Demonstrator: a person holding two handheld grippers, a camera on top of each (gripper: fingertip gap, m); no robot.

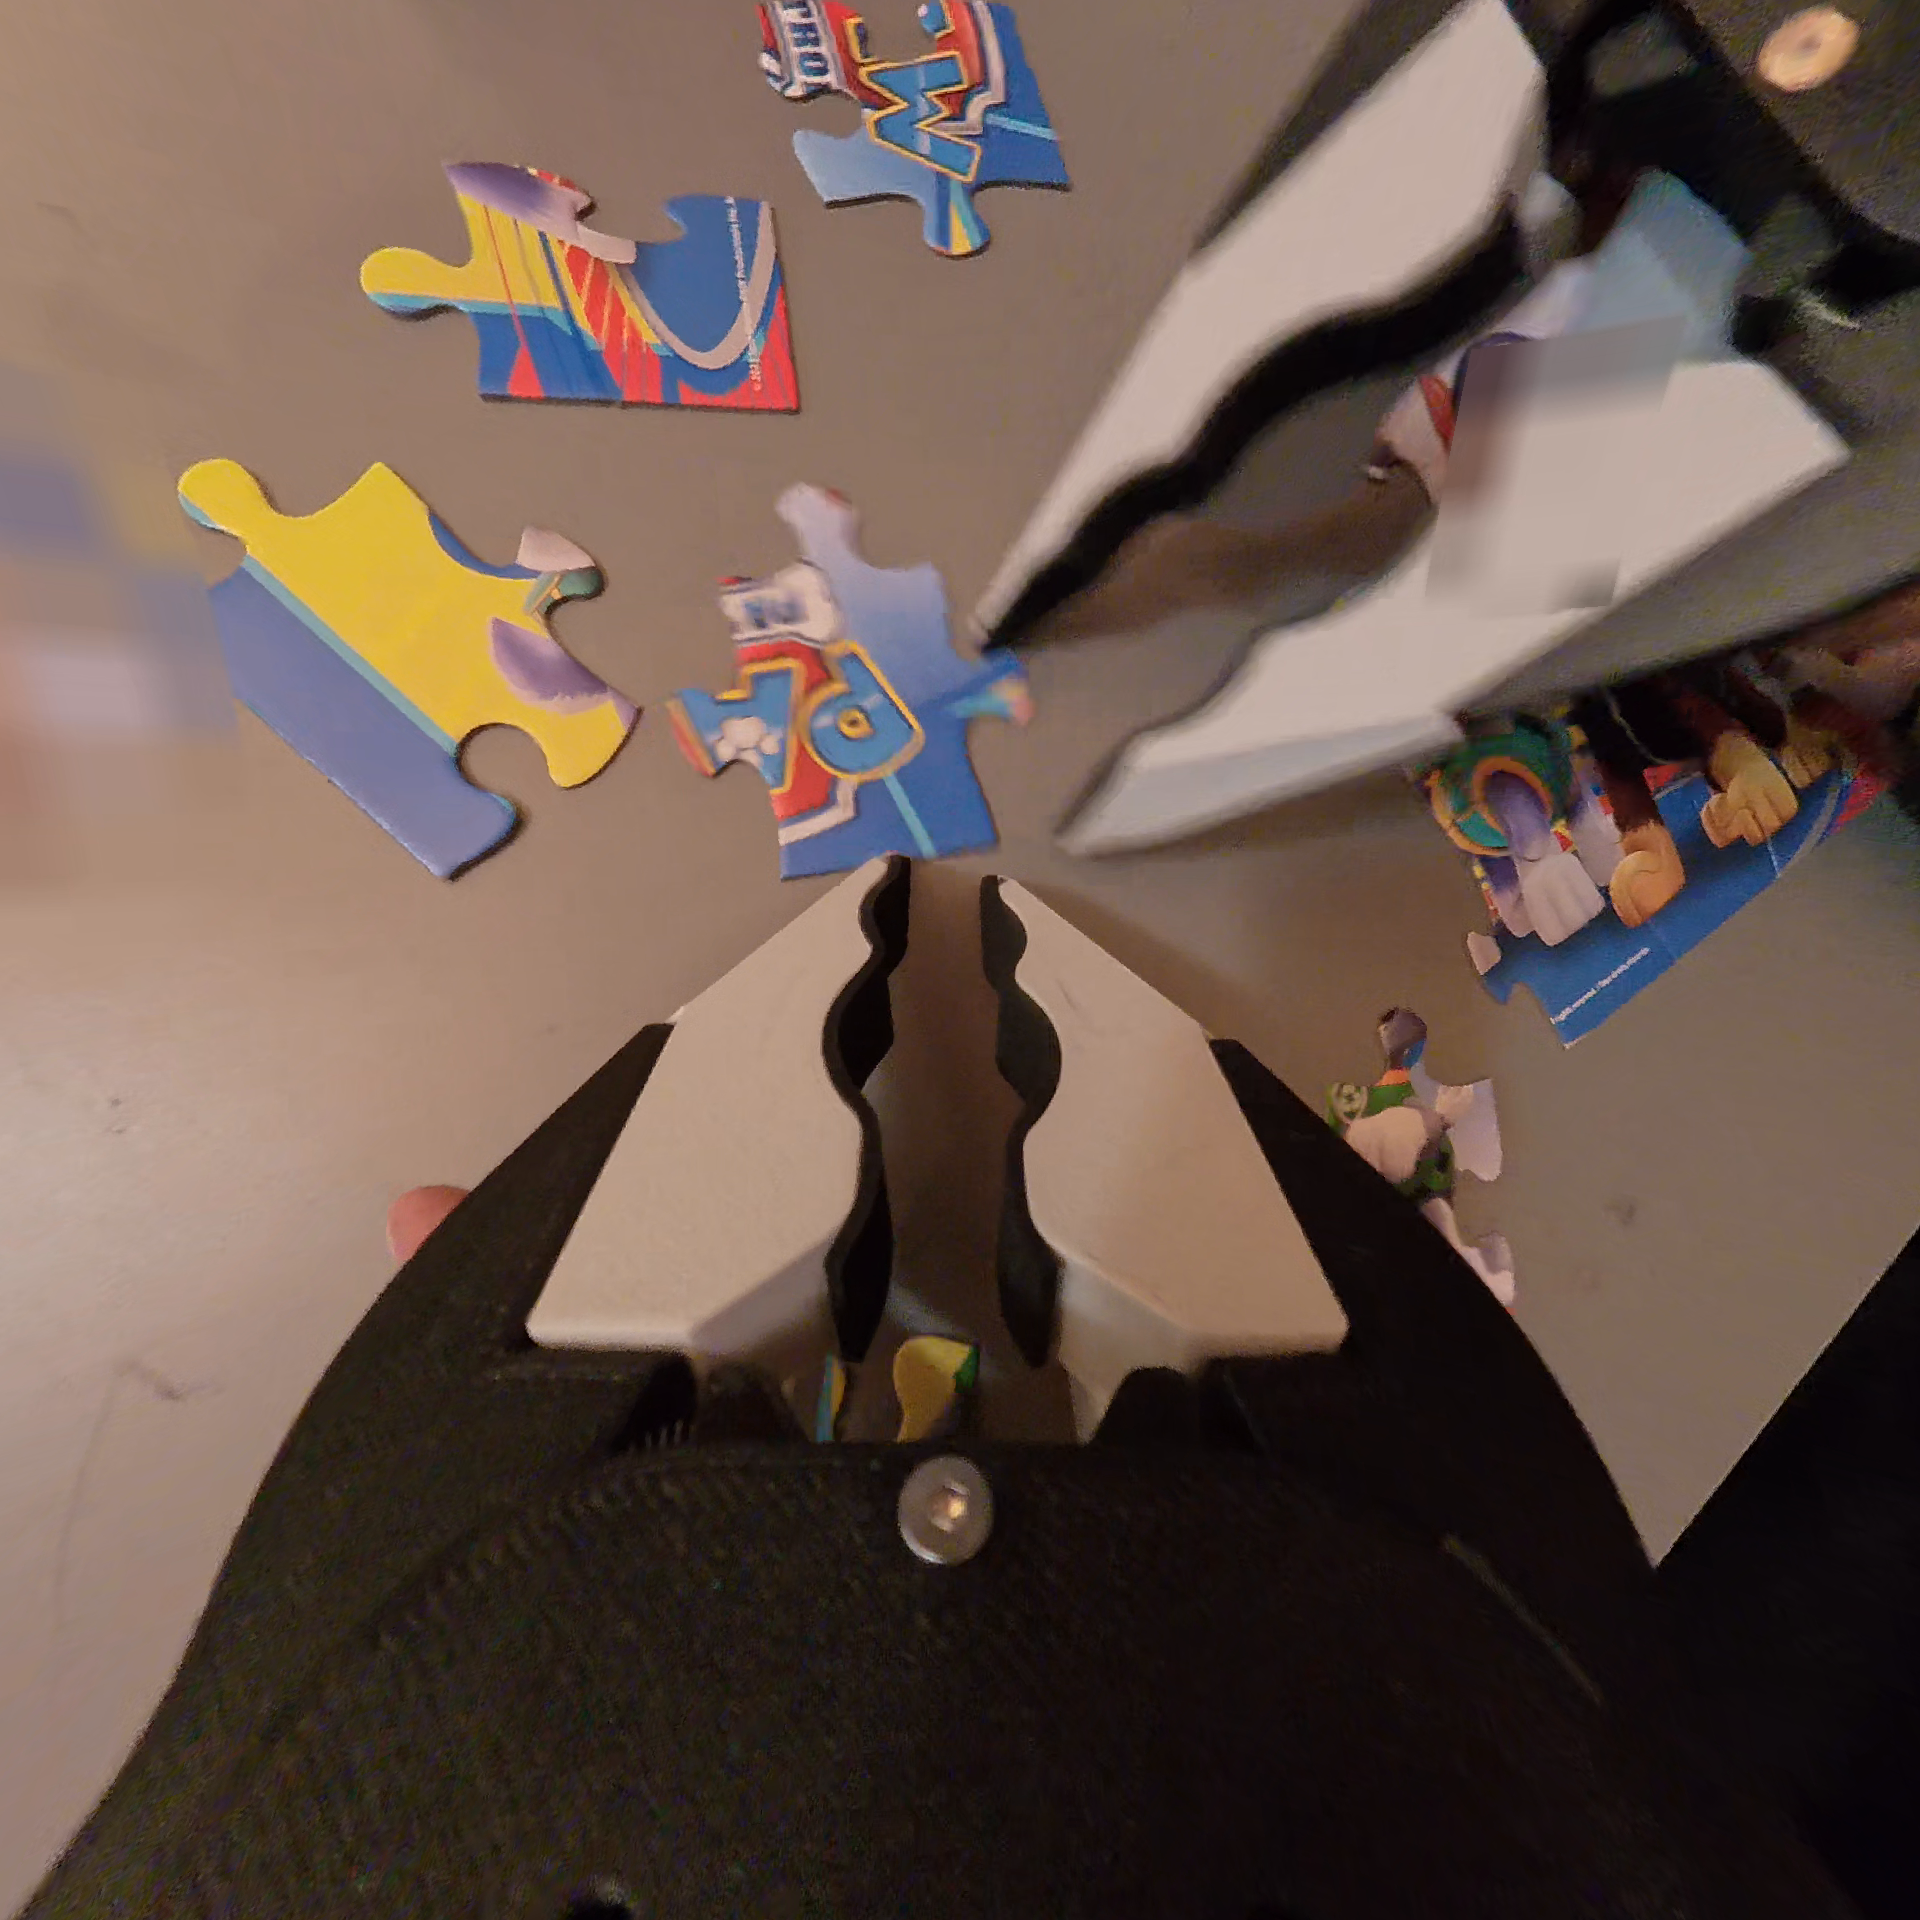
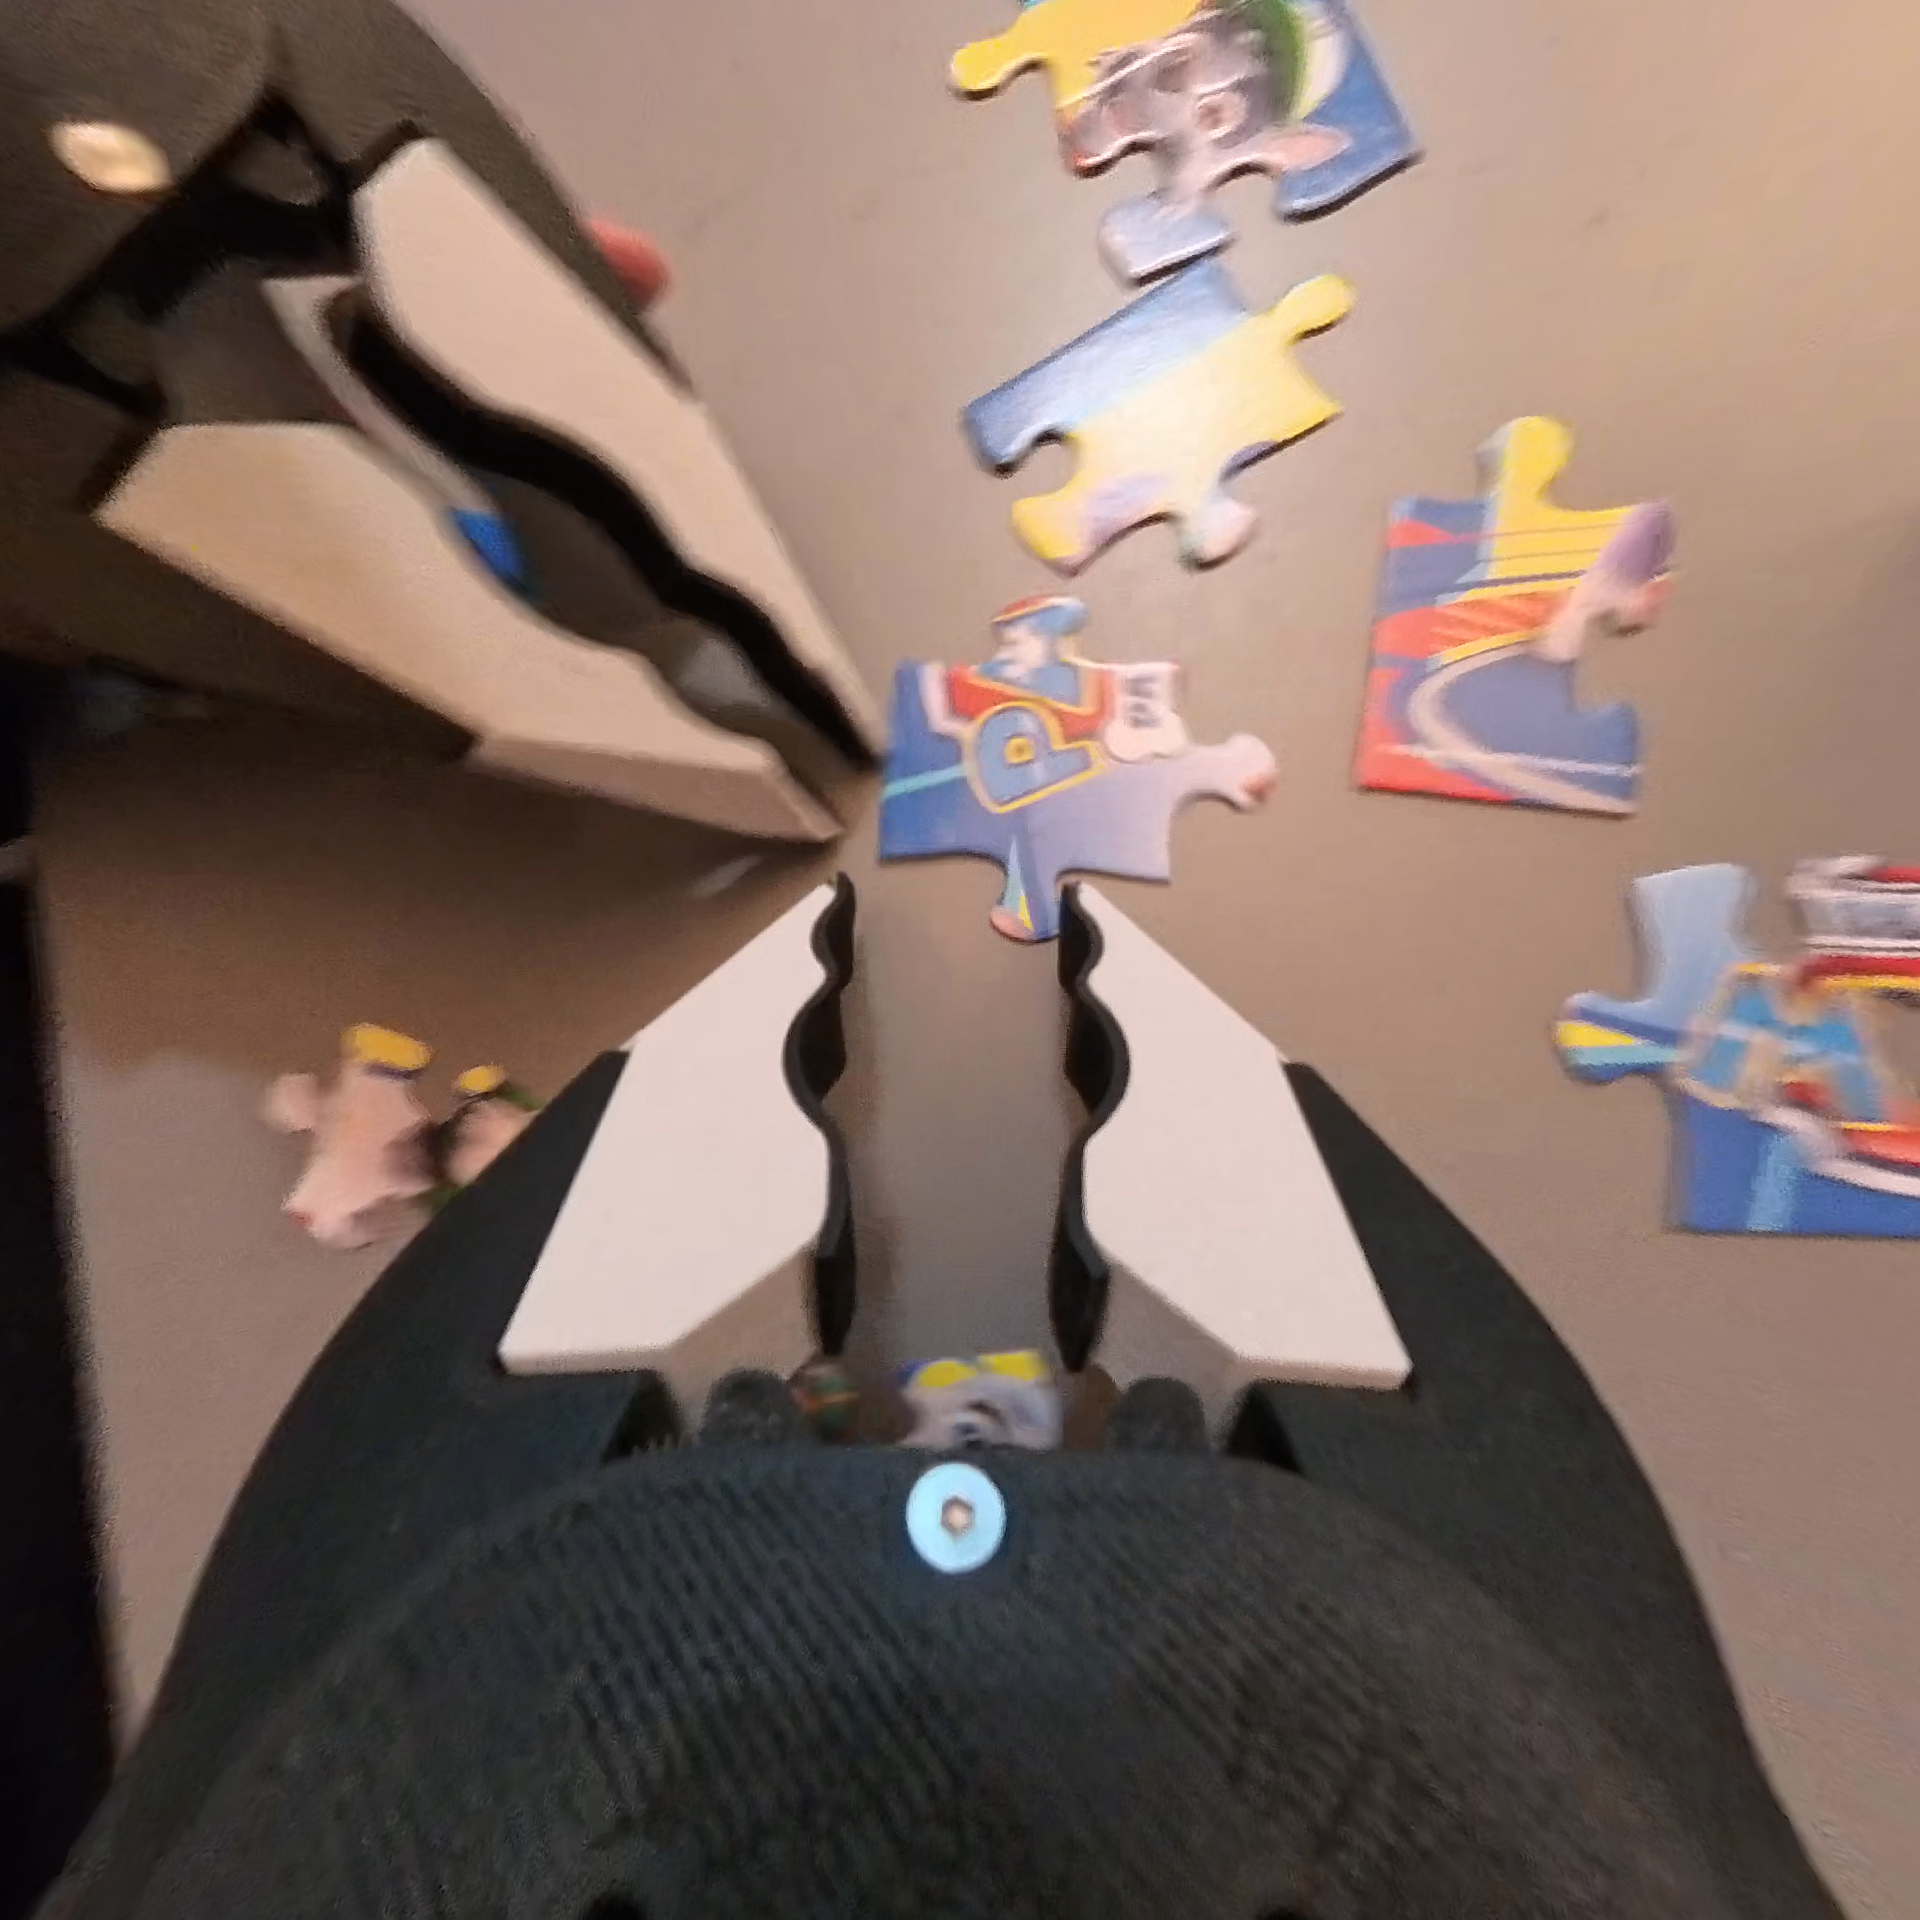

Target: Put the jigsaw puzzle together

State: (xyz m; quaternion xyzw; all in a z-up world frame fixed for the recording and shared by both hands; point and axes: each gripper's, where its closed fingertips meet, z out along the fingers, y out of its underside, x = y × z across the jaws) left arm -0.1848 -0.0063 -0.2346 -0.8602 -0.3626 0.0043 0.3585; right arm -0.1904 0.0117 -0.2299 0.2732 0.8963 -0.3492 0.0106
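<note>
In the left wrist view I am looking down over my left gripper [image 1: 943,883], its jaws standing narrow with bare table [image 1: 260,1143] showing between the pads; nothing is in them. The blue piece [image 1: 847,696] is lying flat just beyond the tips, its near edge right at the left fingertip [image 1: 883,878], slightly left of the centre line. The right gripper [image 1: 1023,727] is coming in from the far right, jaws parted and blurred, its upper tip just beside the piece's right-hand tab. A yellow piece [image 1: 405,655] is lying to the left, well apart.

In the right wrist view I am looking along my right gripper [image 2: 951,904], jaws wider and holding nothing. The same blue piece [image 2: 1039,769] is sitting just ahead and a little right, its near tab pointing down into the gap close by the right fingertip [image 2: 1075,914], not pinched. Its longer side is running left to right across my line. The left gripper [image 2: 857,790] is reaching in from the left, tips right at the piece's left edge. I judge both about equally near.
</note>
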